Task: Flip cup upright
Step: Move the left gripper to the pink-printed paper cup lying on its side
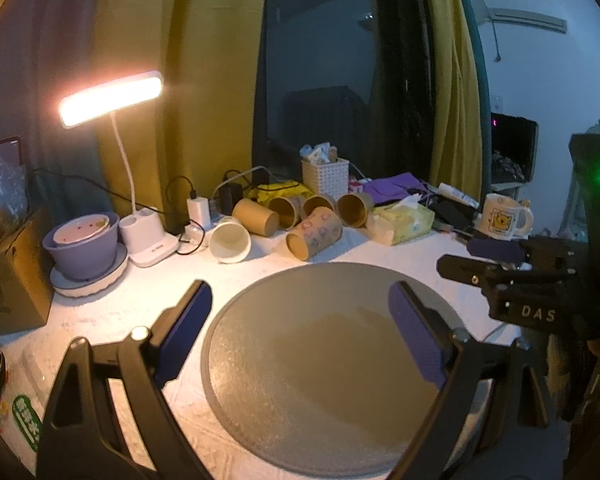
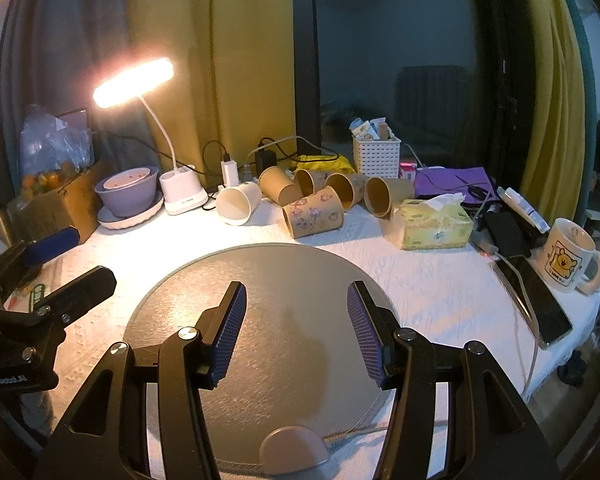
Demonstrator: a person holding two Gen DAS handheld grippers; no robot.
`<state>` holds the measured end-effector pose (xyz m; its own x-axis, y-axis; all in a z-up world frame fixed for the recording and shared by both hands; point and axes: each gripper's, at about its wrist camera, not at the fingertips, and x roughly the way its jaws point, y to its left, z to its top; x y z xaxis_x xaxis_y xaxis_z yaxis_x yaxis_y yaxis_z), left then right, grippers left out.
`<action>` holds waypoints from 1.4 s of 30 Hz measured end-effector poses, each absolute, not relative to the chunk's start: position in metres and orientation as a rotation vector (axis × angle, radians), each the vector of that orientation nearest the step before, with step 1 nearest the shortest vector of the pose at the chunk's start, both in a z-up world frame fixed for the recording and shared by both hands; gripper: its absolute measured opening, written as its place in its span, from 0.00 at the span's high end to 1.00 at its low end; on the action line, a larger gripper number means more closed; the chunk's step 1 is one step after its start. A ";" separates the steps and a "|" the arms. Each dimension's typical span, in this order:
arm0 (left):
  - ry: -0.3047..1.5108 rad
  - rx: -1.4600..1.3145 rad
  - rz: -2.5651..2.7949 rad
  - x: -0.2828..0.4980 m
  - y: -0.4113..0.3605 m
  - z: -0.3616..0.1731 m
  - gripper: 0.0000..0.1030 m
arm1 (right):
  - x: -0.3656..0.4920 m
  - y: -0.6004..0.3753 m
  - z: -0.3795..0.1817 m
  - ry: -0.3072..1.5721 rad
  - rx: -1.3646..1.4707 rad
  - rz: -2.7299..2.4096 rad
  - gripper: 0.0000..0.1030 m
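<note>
Several paper cups lie on their sides at the back of the white table. A white cup (image 1: pixel 230 241) (image 2: pixel 238 203) is at the left. A flower-printed brown cup (image 1: pixel 313 233) (image 2: pixel 312 212) lies nearest the round grey mat (image 1: pixel 319 380) (image 2: pixel 276 320). Plain brown cups (image 1: pixel 355 209) (image 2: pixel 385 195) lie behind it. My left gripper (image 1: pixel 301 332) is open and empty above the mat; it also shows at the left of the right wrist view (image 2: pixel 60 260). My right gripper (image 2: pixel 296 328) is open and empty over the mat; it shows at the right of the left wrist view (image 1: pixel 479 258).
A lit desk lamp (image 1: pixel 112 98) (image 2: pixel 134 82) stands at the back left beside a purple bowl (image 1: pixel 82 242) (image 2: pixel 127 190). A tissue box (image 2: pixel 435 222), phone (image 2: pixel 533 300) and bear mug (image 1: pixel 501 218) (image 2: pixel 569 256) are at the right. A white basket (image 2: pixel 375 156) stands behind the cups.
</note>
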<state>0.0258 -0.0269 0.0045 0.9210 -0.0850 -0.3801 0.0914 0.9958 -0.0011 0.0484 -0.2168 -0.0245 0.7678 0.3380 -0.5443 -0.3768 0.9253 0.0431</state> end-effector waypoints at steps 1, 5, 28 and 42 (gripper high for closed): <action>0.394 0.029 -0.092 0.031 -0.027 0.005 0.12 | 0.053 -0.217 -0.025 0.582 -0.073 0.385 0.46; 0.430 0.091 -0.113 0.058 -0.029 0.006 0.12 | 0.076 -0.223 -0.033 0.606 -0.080 0.364 0.46; 0.650 0.350 -0.203 0.258 -0.072 -0.035 0.12 | 0.223 -0.247 -0.080 0.755 -0.012 0.334 0.46; 0.780 0.446 -0.210 0.343 -0.096 -0.084 0.12 | 0.267 -0.259 -0.103 0.799 0.062 0.328 0.46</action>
